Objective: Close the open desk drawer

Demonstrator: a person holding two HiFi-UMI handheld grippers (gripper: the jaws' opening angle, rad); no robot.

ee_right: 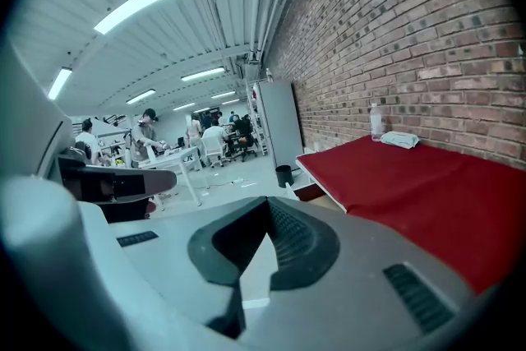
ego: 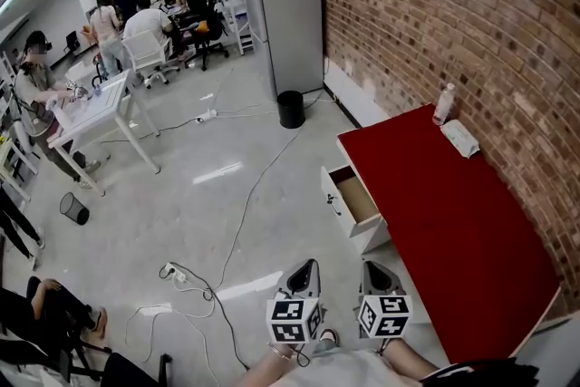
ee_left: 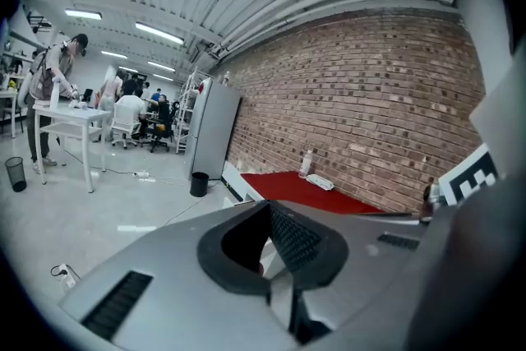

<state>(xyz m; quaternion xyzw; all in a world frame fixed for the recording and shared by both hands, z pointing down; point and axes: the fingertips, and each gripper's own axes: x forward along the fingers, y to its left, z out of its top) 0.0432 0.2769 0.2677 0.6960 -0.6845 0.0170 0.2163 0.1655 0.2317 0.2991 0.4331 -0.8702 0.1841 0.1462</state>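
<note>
Plainly, the drawer (ego: 353, 199) stands pulled out from the long side of the red-topped bench (ego: 435, 213), with its white front out over the floor and its wooden inside showing. At the bench's far end, against the brick wall (ego: 471, 4), a clear bottle (ego: 443, 103) stands upright, with a pale packet (ego: 460, 138) just beside it. Nearer the person and well apart from the drawer, the left gripper (ego: 306, 267) and right gripper (ego: 370, 268) hang side by side, each with its fingers pressed together on nothing. A black bin (ego: 291, 109) sits beyond, by a grey cabinet (ego: 288, 14).
</note>
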